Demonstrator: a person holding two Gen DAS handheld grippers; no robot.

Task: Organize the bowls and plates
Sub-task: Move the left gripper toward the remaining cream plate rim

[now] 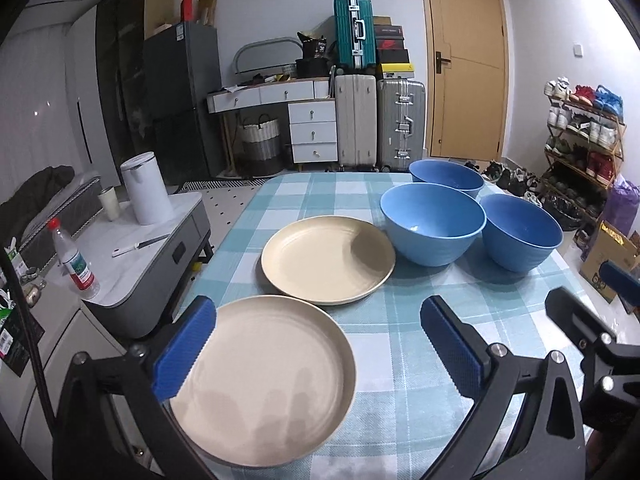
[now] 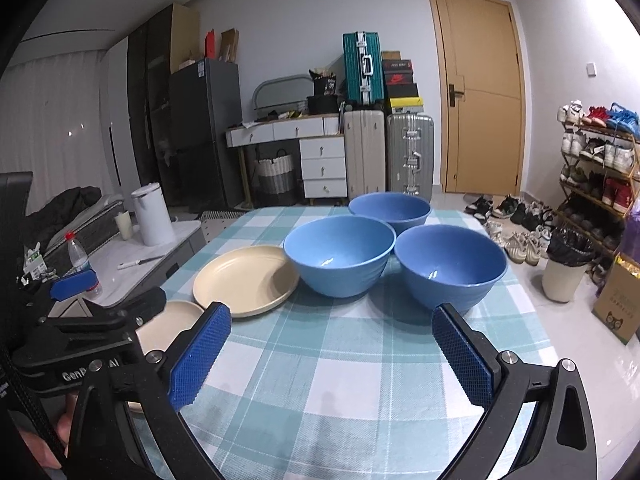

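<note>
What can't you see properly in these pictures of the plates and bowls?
- Near plate: in the right wrist view, mostly hidden behind the left gripper.
- Far bowl: in both views, its lower part is hidden behind the two nearer bowls.
- Table: its near edge is cut off by the bottom of both views.
- Right gripper: only a corner shows in the left wrist view.

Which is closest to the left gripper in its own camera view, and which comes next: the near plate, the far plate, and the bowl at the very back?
1. Near plate, between the left gripper's open fingers.
2. Far plate, mid-table.
3. Back bowl, far edge, right.
</note>
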